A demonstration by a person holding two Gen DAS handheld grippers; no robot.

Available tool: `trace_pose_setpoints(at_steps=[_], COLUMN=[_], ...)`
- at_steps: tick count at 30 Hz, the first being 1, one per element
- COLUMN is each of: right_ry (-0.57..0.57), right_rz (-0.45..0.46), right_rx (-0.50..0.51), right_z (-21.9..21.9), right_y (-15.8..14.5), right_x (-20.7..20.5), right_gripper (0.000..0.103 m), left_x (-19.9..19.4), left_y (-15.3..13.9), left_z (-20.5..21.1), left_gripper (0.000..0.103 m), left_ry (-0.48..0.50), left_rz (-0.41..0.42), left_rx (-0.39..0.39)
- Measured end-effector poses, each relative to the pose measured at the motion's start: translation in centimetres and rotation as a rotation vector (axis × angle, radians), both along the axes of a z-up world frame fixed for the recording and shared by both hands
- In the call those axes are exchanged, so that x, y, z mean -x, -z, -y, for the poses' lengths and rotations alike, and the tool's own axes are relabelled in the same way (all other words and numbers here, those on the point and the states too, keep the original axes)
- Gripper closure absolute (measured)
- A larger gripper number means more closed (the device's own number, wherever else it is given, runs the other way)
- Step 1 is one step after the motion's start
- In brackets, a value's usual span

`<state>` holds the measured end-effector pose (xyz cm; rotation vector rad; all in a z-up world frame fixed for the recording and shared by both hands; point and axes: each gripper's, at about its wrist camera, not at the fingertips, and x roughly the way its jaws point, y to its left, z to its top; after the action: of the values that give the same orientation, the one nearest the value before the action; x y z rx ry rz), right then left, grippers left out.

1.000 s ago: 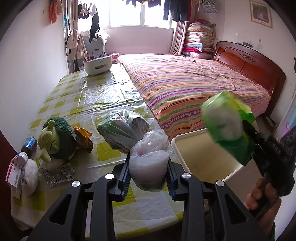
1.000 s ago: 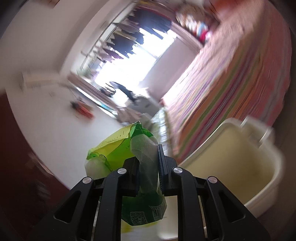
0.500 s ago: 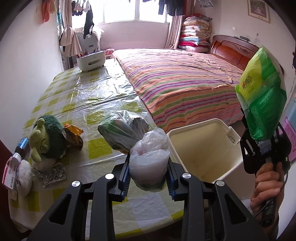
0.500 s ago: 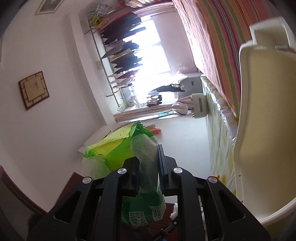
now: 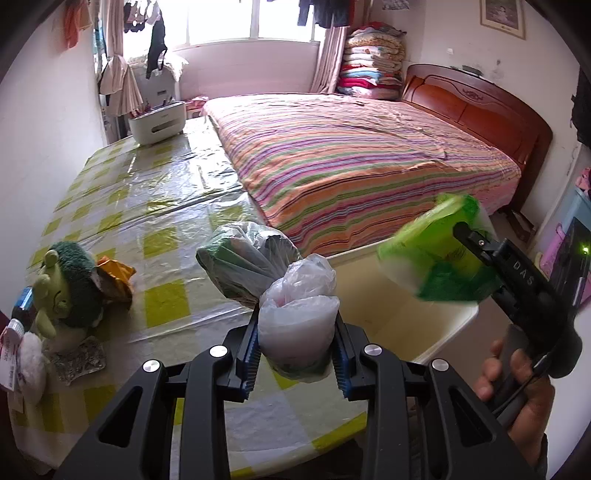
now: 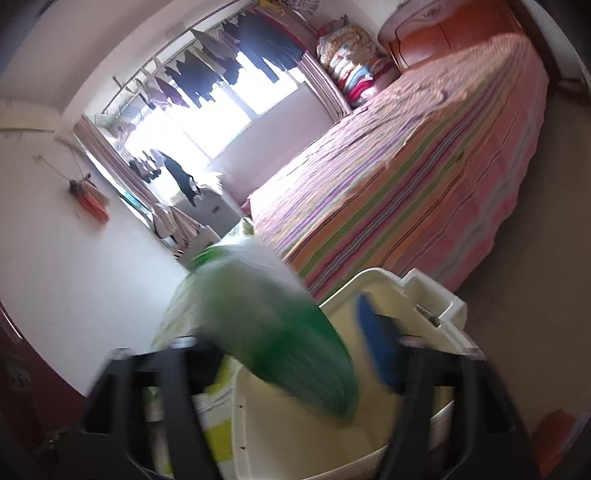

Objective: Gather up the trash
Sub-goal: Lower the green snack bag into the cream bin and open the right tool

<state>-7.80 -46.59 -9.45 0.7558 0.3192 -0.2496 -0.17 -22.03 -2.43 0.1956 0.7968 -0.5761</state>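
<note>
Striped bed (image 5: pixel 354 162), wooden headboard (image 5: pixel 476 107), bright window (image 5: pixel 251 18), white walls.

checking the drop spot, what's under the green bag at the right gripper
Under the green bag is the open cream bin, its inner wall bare where visible. The right gripper is opening with the bag between its fingers. The bag hides part of the bin's bottom.

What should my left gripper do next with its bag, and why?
Probably carry the white plastic bag over the cream bin and release. The left gripper is shut on it, while the right gripper's jaws are opening, dropping the green package binward.
</note>
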Motion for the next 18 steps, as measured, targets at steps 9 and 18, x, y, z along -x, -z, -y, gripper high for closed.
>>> trace_pose_setpoints(at_steps=[9,18], right_ry=[0.028,0.065], right_rz=[0.015,-0.137], right_rx=[0.016,0.193], right_z=[-0.1,-1.8], right_y=[-0.5,-1.1], right_x=[1.3,0.1], right_gripper=[0.027,0.027], left_x=[-0.4,-0.7], left_y=[0.5,0.7], left_z=[1.9,3.3], left_gripper=[0.071,0.07], left_ry=[0.076,0.087], left_rz=[-0.035,-0.038], left_rx=[0.024,0.012])
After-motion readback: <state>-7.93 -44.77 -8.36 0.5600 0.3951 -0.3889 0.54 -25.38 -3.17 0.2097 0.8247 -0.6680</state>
